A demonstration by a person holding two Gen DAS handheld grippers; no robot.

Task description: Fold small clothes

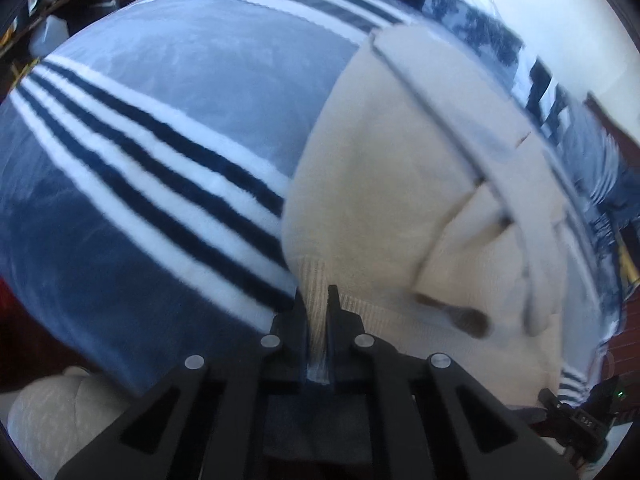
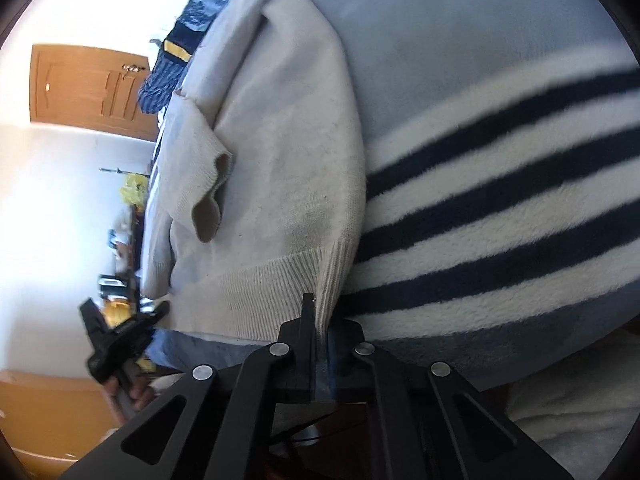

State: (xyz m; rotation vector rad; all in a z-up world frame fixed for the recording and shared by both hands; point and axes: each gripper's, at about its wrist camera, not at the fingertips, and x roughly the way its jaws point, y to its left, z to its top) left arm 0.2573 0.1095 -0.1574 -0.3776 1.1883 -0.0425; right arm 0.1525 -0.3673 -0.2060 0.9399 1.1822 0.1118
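A cream knit sweater (image 1: 400, 184) lies on a blue blanket (image 1: 168, 80) with navy and white stripes. My left gripper (image 1: 318, 300) is shut on the ribbed hem at the sweater's near left corner. In the right wrist view the same sweater (image 2: 280, 168) spreads to the left, one sleeve (image 2: 200, 184) folded over its body. My right gripper (image 2: 320, 312) is shut on the ribbed hem at the sweater's near right corner. Each gripper shows at the edge of the other's view: the right gripper (image 1: 576, 412), and the left gripper (image 2: 120, 336) with a hand holding it.
More patterned blue clothes (image 1: 472, 24) lie at the blanket's far edge beyond the sweater. A cream cushion (image 1: 52, 412) sits at the near left. A wooden door (image 2: 92, 88) and white wall stand beyond the bed. Cluttered items (image 2: 128, 216) are far off.
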